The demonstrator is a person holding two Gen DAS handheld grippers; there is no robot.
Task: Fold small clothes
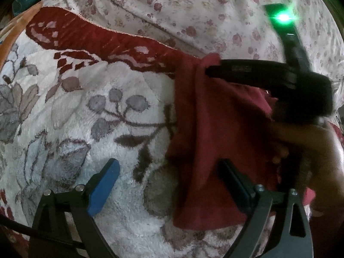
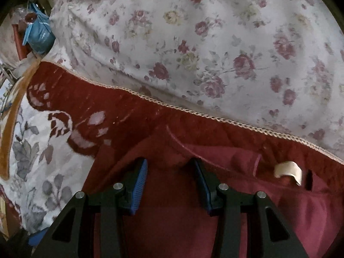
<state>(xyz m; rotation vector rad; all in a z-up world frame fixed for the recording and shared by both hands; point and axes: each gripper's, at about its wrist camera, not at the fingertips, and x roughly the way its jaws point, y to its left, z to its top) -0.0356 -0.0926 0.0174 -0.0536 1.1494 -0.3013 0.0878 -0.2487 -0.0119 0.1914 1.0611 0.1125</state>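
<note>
The left gripper (image 1: 169, 185) stands with its jaws spread wide and nothing between them; its left blue pad hangs over the fleecy white floral blanket (image 1: 86, 116), while its right pad sits at the near edge of the maroon garment (image 1: 215, 133). That small piece of clothing lies on the right part of the blanket, its far end reaching the blanket's dark red border (image 2: 111, 107). Beyond the border is a rose-printed sheet (image 2: 215, 43).

The right gripper (image 2: 169, 180) hovers low over the same garment, jaws parted, with cloth seen between and below the fingers but not pinched (whether the tips touch the fabric cannot be told). A pale label (image 2: 288, 172) shows on the garment to its right. In the left wrist view the right gripper appears at the far right, above the cloth, with the person's hand (image 1: 311, 150) under it.

This looks like the grasping step before a fold. Next, each gripper probably needs to close on an edge or corner.
</note>
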